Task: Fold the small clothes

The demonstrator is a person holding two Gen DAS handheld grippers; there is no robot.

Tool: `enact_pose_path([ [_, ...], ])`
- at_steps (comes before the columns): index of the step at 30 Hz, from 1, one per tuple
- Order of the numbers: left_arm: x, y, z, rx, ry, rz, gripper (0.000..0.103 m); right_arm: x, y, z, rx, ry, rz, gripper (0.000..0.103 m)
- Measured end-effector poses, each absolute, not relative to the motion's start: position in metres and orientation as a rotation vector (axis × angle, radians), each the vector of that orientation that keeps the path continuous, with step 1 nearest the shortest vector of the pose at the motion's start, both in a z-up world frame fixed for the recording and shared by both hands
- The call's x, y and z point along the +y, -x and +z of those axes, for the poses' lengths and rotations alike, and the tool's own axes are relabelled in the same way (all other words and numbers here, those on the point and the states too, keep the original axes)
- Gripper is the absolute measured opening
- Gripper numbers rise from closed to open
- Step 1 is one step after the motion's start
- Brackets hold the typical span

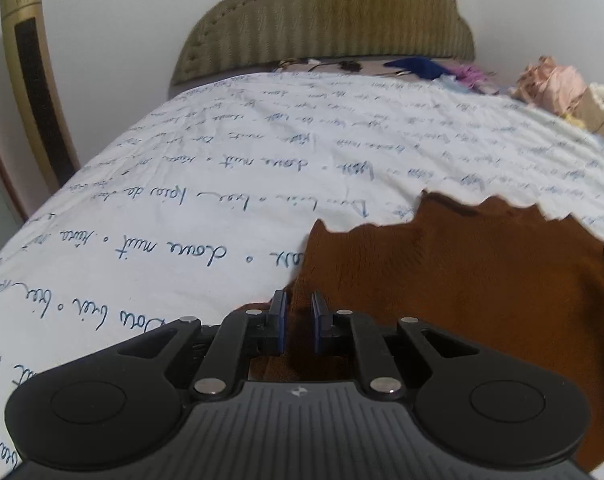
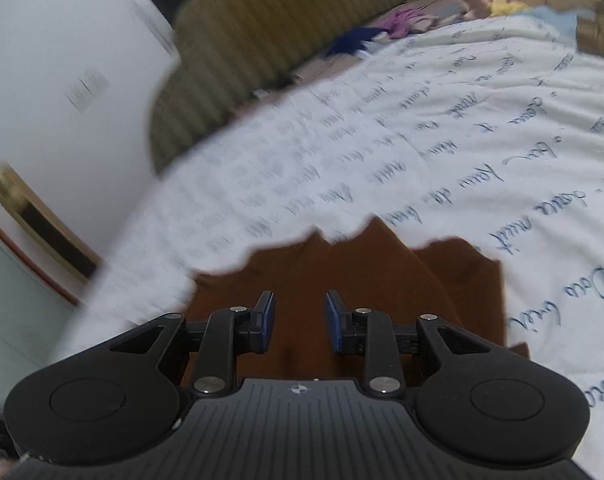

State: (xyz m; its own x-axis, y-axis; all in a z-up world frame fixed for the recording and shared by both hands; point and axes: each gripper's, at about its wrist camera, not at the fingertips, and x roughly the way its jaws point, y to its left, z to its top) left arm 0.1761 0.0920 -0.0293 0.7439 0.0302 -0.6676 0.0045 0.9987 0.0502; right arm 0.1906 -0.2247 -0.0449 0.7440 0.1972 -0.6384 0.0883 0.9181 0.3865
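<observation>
Bed (image 1: 229,152) with the white sheet printed in blue handwriting fills both views; padded olive headboard (image 1: 334,20) at the far end, a heap of pink and beige clothes (image 1: 558,88) by its right corner.

Rust-brown soft knit garment (image 1: 462,280) lies on the sheet at the near edge, upper border ragged and bunched, not flat.

Your left gripper (image 1: 297,312) sits at the garment's left edge, blue pads nearly together with a ridge of brown fabric between them. Looks like a pinch, but I can't tell how firm.

Your right gripper (image 2: 299,312) hovers over the middle of the garment (image 2: 342,280), fingers spread, holding nothing.

Risks:
- Left pinch looks shallow; lift fast and the edge likely slips out.
- You may catch two layers or the sheet underneath, dragging everything.
- Right view is blurred, so you're probably moving quickly; closing mid-panel bunches the fabric and skews the fold.
</observation>
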Motion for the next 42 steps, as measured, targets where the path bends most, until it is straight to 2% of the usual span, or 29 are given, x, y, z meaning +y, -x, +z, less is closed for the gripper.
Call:
enact_pose_path([
  [1, 0.091, -0.178, -0.032, 0.742, -0.049, 0.024, 0.012, -0.223, -0.195, -0.053, 0.750, -0.363, -0.008, 0.030],
  [3, 0.095, -0.183, -0.038, 0.759, -0.027, 0.042, 0.012, -0.233, -0.206, -0.069, 0.769, -0.349, -0.082, 0.019],
  [5, 0.100, -0.187, -0.043, 0.772, -0.008, 0.056, 0.012, -0.247, -0.212, -0.078, 0.759, -0.403, -0.112, 0.000],
  [8, 0.101, -0.188, -0.042, 0.771, -0.012, 0.066, 0.012, -0.257, -0.211, -0.077, 0.781, -0.470, -0.090, 0.000],
  [9, 0.100, -0.187, -0.041, 0.768, -0.017, 0.069, 0.012, -0.256, -0.208, -0.072, 0.774, -0.453, -0.068, 0.003],
  [11, 0.098, -0.185, -0.037, 0.762, -0.026, 0.075, 0.012, -0.249, -0.199, -0.060, 0.737, -0.411, -0.061, 0.022],
  [13, 0.094, -0.184, -0.032, 0.756, -0.024, 0.071, 0.012, -0.244, -0.193, -0.048, 0.704, -0.410, -0.030, 0.027],
  [17, 0.080, -0.180, -0.021, 0.720, -0.045, 0.060, 0.012, -0.227, -0.200, -0.035, 0.701, -0.358, 0.031, 0.027],
  [21, 0.065, -0.188, -0.020, 0.706, -0.061, 0.051, 0.012, -0.222, -0.229, -0.054, 0.759, -0.343, -0.002, 0.027],
  [24, 0.059, -0.204, -0.033, 0.739, -0.063, 0.044, 0.012, -0.229, -0.243, -0.075, 0.763, -0.351, -0.042, 0.024],
  [27, 0.065, -0.224, -0.055, 0.789, -0.028, 0.082, 0.012, -0.230, -0.244, -0.074, 0.766, -0.344, -0.041, 0.024],
  [30, 0.070, -0.224, -0.054, 0.771, -0.012, 0.090, 0.015, -0.232, -0.239, -0.066, 0.762, -0.326, -0.049, 0.024],
  [36, 0.090, -0.205, -0.037, 0.769, 0.024, 0.136, 0.015, -0.266, -0.183, -0.039, 0.751, -0.372, 0.000, 0.029],
  [42, 0.088, -0.141, -0.023, 0.673, -0.037, 0.041, 0.016, -0.289, -0.089, -0.031, 0.760, -0.317, 0.056, 0.037],
])
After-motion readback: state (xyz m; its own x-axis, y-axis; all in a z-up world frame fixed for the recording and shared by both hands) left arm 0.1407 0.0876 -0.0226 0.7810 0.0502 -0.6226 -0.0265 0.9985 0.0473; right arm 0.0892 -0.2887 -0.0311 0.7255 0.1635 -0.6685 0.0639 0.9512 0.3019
